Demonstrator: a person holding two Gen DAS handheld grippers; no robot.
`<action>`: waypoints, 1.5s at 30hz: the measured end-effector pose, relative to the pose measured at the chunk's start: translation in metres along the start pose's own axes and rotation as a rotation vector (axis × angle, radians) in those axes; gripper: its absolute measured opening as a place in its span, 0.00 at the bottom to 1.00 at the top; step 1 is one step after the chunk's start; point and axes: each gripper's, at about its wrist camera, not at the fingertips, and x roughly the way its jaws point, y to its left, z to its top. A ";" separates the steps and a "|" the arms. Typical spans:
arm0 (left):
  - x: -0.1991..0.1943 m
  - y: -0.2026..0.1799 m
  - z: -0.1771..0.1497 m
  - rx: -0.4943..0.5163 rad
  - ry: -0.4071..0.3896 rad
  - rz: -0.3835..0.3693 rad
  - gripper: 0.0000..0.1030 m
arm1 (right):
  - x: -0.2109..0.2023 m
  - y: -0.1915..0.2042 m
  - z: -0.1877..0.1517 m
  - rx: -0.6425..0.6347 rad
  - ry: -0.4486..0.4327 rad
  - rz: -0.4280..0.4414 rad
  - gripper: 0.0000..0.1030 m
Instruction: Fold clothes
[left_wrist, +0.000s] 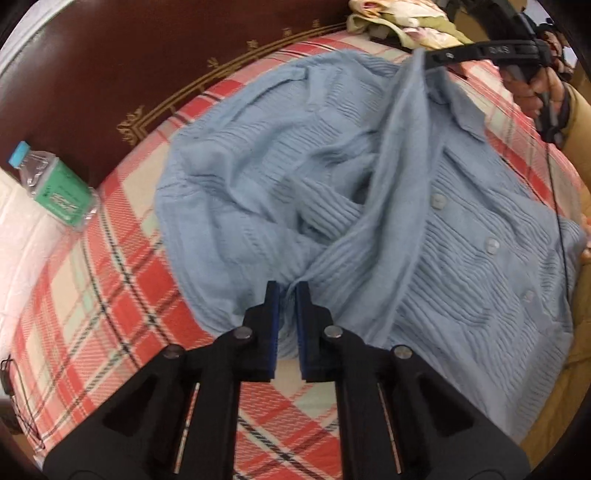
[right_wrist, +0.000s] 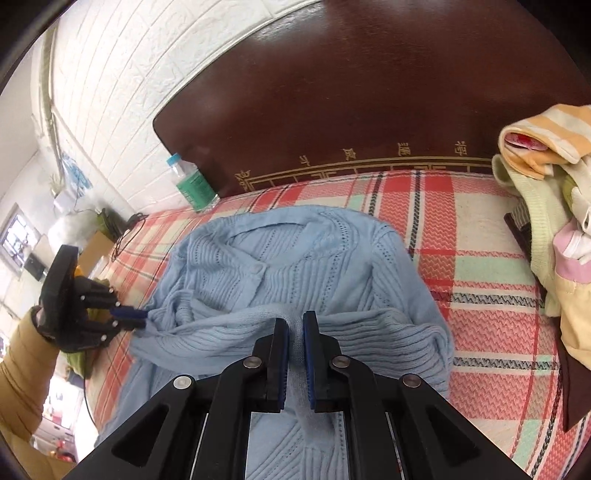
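A light blue knit cardigan (left_wrist: 332, 177) with buttons lies on the plaid bed cover (left_wrist: 110, 295); it also shows in the right wrist view (right_wrist: 295, 266). My left gripper (left_wrist: 287, 286) is shut on a bunched fold of the cardigan, and it shows at the left of the right wrist view (right_wrist: 142, 319). My right gripper (right_wrist: 295, 321) is shut on a strip of the cardigan's fabric; in the left wrist view (left_wrist: 428, 59) it holds that strip lifted at the top right. The fabric stretches between the two grippers across the cardigan.
A dark wooden headboard (right_wrist: 351, 110) stands behind the bed. A water bottle (left_wrist: 51, 184) with a green label stands by it, also in the right wrist view (right_wrist: 192, 184). A pile of pale clothes (right_wrist: 546, 206) lies at the right, near the headboard.
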 end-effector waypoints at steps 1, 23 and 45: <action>-0.003 0.004 0.002 -0.019 -0.014 0.014 0.06 | -0.001 0.001 0.000 -0.003 -0.002 0.000 0.07; 0.003 -0.016 -0.011 0.083 0.005 -0.069 0.11 | 0.015 -0.004 -0.015 0.034 0.055 0.035 0.09; -0.012 0.018 0.014 -0.133 -0.146 0.036 0.78 | 0.013 -0.014 -0.010 0.063 0.034 0.005 0.09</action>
